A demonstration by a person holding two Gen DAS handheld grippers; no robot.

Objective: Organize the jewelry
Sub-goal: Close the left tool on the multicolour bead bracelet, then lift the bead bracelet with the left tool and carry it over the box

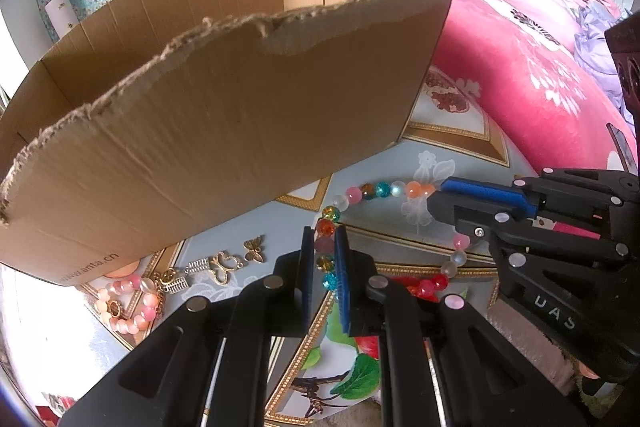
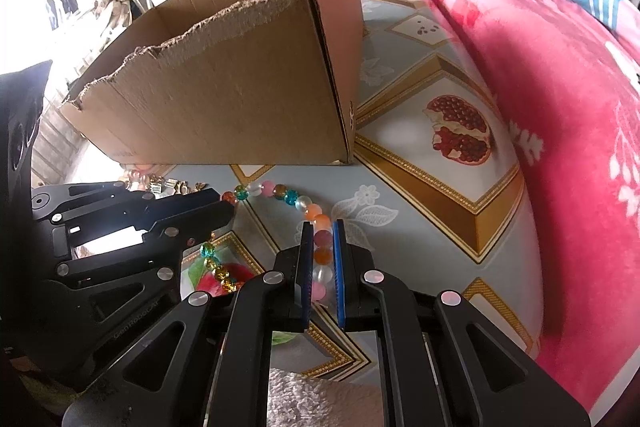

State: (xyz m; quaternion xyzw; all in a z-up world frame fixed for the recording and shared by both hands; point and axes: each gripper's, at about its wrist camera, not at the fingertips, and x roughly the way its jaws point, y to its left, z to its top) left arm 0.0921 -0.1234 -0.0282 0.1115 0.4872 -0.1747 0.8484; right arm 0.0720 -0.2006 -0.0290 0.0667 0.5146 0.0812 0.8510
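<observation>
The left tongs (image 1: 325, 247) and right tongs (image 2: 323, 239) each pinch the bead bracelet (image 1: 384, 189) (many-coloured), stretched between them on the patterned desk (image 2: 420, 187). Beyond stands a cardboard box (image 1: 224, 115); gold charms (image 1: 224, 265) lie left.

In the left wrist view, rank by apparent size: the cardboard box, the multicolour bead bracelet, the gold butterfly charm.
1. Cardboard box, by far the largest.
2. Multicolour bead bracelet, a loop partly hidden behind both hand-held grippers.
3. Gold butterfly charm, smallest.
All lie at similar depth, so the order seems safe.
</observation>
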